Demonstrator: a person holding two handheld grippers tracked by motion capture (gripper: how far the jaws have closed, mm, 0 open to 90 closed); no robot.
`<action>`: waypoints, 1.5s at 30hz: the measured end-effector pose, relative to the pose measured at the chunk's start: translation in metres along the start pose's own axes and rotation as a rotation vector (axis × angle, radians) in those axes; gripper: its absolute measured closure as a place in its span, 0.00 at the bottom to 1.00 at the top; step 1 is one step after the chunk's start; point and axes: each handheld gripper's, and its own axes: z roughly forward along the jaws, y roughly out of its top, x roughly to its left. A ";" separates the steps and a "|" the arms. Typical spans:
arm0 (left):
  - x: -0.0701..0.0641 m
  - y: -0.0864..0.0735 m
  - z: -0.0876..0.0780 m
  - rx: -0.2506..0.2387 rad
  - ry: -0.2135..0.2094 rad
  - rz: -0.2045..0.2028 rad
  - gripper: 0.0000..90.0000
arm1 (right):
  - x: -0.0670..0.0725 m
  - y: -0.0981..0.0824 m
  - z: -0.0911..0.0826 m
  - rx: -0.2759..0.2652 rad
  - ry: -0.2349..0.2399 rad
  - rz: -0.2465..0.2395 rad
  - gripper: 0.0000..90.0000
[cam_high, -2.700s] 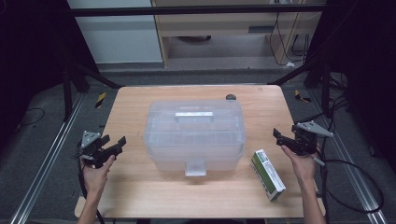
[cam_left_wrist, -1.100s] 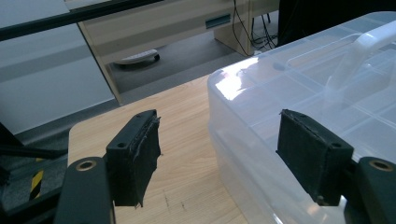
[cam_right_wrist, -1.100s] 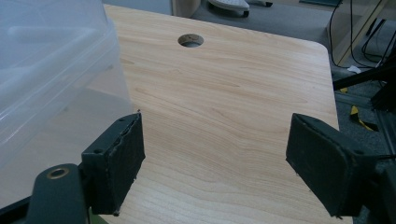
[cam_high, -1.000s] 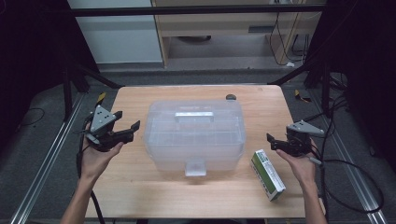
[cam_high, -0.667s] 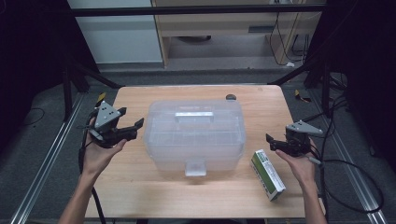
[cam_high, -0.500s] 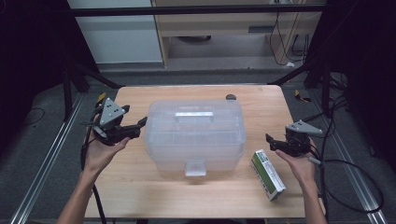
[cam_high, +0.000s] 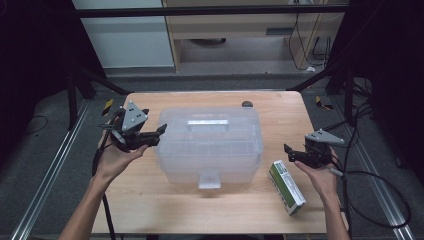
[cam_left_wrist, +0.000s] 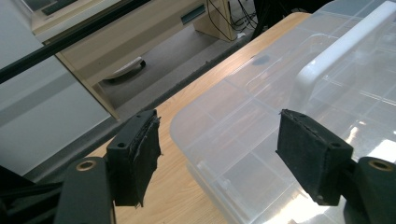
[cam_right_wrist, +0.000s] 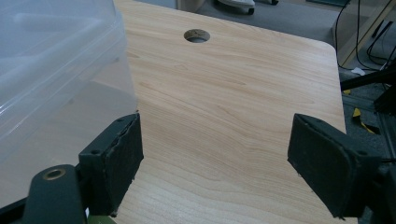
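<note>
the left tool (cam_high: 159, 131), jaws apart, hovers at the left end of the clear lidded storage box (cam_high: 209, 145) mid-worktop (cam_high: 150, 200); the right tool (cam_high: 288, 150), jaws apart, is beside the green carton (cam_high: 286, 186).

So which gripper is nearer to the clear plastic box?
Left. The left gripper is at the left end of the clear plastic box, fingers open; the right gripper hangs apart, right of it.

Looking down from high up at the whole table (cam_high: 150, 210). Two close looks from low down, both sharing the clear box (cam_high: 207, 145).
</note>
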 end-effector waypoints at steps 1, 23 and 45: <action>-0.001 0.001 0.000 0.005 -0.001 0.008 0.32 | 0.000 0.000 0.000 0.000 0.001 -0.001 0.20; -0.023 0.024 0.014 0.064 -0.014 0.170 0.34 | 0.001 0.001 0.000 0.002 0.003 -0.010 0.20; -0.046 0.039 0.030 0.124 -0.033 0.333 0.39 | 0.000 0.000 0.000 0.007 0.006 -0.010 0.21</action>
